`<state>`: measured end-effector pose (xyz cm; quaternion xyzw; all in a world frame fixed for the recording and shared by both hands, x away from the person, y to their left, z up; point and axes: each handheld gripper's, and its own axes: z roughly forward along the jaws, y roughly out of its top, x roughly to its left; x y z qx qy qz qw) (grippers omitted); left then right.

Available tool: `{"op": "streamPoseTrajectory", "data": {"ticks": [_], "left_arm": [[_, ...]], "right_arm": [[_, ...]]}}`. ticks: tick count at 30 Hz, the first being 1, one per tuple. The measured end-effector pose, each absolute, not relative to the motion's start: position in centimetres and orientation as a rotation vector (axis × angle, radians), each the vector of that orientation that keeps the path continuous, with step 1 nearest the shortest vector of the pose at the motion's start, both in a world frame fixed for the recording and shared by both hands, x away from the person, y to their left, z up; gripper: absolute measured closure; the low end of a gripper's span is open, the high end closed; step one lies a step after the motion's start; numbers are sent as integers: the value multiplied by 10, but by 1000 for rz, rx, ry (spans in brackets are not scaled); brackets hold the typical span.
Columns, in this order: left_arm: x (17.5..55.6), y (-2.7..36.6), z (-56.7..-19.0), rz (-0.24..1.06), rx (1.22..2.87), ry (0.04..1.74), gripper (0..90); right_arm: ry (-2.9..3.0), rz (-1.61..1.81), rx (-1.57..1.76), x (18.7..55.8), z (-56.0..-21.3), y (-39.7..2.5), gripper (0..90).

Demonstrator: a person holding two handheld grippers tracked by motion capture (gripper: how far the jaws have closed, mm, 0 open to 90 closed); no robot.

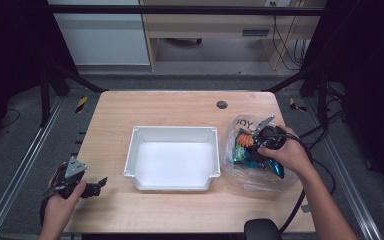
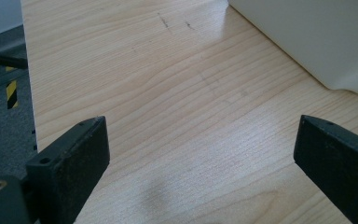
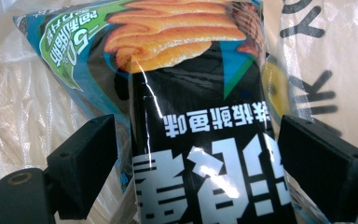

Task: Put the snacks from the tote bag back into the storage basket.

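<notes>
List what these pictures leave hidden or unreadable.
- Snack packet: its lower end is cut off by the bottom edge of the right gripper view.
- Clear plastic bag: its printed letters are partly hidden by the right gripper in the high view.
- White tray: its inside is cut off in the left gripper view.

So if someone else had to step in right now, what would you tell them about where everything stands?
Left claw: open, holding nothing, above bare wood at the table's near left corner.
Right claw: open, jaws either side of a black snack packet, not yet closed on it.
The packet lies with other snacks in a clear plastic bag, right of the white tray.
Done: nothing in the tray yet.
Left: probably grip the packet and move it over.
</notes>
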<state>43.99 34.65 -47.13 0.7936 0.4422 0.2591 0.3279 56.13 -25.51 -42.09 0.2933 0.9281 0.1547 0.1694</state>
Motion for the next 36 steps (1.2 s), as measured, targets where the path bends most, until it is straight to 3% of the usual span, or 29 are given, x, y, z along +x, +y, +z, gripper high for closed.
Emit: {"op": "streamPoseTrajectory", "data": {"ticks": [15,36], "left_arm": [[440,346,-471,677,2089,1149,30],[441,344,-473,664,2111,1151,30]], "right_arm": [[2665,397,816,563,-428,-254,126],[2691,354,840,566,-441,-254,54]]}}
